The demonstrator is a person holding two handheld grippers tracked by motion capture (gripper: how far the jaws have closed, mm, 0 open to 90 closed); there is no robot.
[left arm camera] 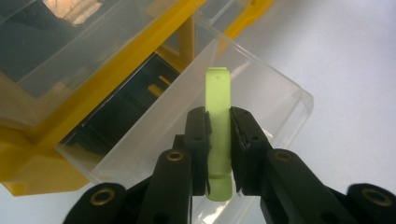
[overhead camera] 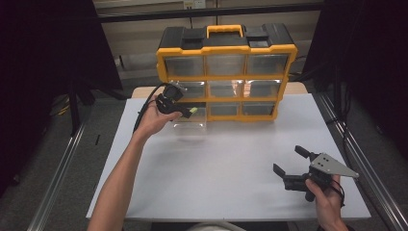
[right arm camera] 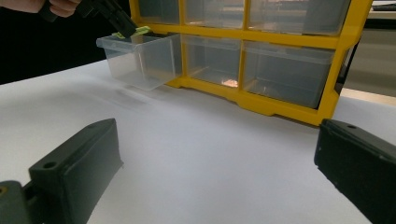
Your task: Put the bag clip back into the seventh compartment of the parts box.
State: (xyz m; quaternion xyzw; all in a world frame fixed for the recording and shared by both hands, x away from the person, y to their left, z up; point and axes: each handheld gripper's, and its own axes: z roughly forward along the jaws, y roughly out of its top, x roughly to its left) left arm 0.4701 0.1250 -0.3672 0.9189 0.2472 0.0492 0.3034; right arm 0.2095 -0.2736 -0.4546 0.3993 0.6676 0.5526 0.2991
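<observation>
A yellow and black drawer cabinet (overhead camera: pixel 226 72) stands at the table's far side. Its bottom left clear drawer (overhead camera: pixel 190 126) (left arm camera: pixel 261 107) (right arm camera: pixel 140 58) is pulled out. My left gripper (overhead camera: pixel 188 111) (left arm camera: pixel 218 140) is shut on a light green flat piece (overhead camera: pixel 193 111) (left arm camera: pixel 218 135) (right arm camera: pixel 133 31) and holds it just above the open drawer. The piece stands lengthwise between the jaws and sticks out past their tips. My right gripper (overhead camera: pixel 288 161) (right arm camera: pixel 215 158) is open near the table's front right, held a little above the surface, with nothing between its jaws.
The white table top (overhead camera: pixel 226 163) stretches between the cabinet and the front edge. The other clear drawers (overhead camera: pixel 225 65) are pushed in. A small orange thing (right arm camera: pixel 229 83) lies in the bottom middle drawer. Dark curtains and metal rails flank the table.
</observation>
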